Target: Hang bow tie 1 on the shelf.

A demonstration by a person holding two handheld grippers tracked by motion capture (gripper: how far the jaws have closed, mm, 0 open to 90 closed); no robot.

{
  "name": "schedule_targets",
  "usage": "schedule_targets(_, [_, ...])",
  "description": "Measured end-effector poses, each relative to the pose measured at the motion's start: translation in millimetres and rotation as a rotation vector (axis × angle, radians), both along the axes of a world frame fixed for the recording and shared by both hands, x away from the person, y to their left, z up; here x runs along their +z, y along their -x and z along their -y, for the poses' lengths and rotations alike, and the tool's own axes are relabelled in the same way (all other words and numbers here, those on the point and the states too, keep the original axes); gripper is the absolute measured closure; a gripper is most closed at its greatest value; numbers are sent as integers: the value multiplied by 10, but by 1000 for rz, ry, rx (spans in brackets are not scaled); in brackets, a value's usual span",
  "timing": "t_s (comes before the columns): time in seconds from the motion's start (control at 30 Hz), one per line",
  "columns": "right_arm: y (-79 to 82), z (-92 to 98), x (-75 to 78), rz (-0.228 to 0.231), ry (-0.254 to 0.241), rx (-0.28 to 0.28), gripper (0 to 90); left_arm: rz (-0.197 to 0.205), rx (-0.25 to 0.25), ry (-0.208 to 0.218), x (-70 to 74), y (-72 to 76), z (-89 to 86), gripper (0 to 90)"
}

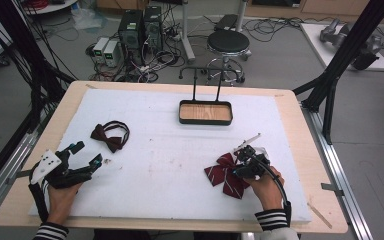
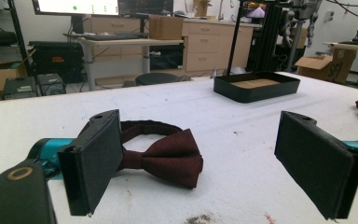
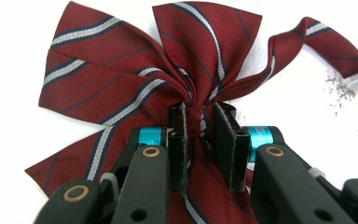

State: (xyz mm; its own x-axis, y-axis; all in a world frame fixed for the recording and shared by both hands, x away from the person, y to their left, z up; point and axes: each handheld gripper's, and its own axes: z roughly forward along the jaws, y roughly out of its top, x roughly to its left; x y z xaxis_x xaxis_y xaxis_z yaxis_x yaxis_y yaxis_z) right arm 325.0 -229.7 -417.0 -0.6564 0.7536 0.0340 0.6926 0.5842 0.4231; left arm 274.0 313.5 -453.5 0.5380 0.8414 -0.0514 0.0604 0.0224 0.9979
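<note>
The striped red bow point(image 3: 158, 79), at the lower right of the high view, is pinched at its knot by the right gripper point(image 3: 200, 128), likely for lifting. The dark bow tie point(image 2: 168, 156) is framed by the left gripper point(image 2: 214, 163), jaws wide. A black tray point(image 1: 205, 112) is set further up the surface.

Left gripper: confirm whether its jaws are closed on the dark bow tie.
No: the left gripper is wide open, the dark bow tie lying untouched beyond its jaws.

A wooden surface point(image 1: 300, 150) is seen covered by a white foam sheet point(image 1: 170, 165). A black tray with a wooden base point(image 1: 205, 112) is set at the far middle, a dark maroon bow tie point(image 1: 111, 136) at left, a striped red bow tie point(image 1: 225, 177) at right.
</note>
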Motion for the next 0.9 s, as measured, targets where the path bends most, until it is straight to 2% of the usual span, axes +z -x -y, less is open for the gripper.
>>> schedule_targets(0.47, [29, -5, 16, 36, -4, 13, 768, 0, 0, 0, 0, 0, 0, 155])
schedule_targets(0.67, [30, 20, 54, 77, -35, 14, 768, -1, 1, 1, 0, 0, 0, 155])
schedule_targets(0.77, [34, 43, 82, 89, -69, 8, 767, 0, 0, 1, 0, -1, 0, 155])
schedule_targets(0.9, [47, 51, 120, 127, -88, 0, 767, 0, 0, 0, 0, -1, 0, 155])
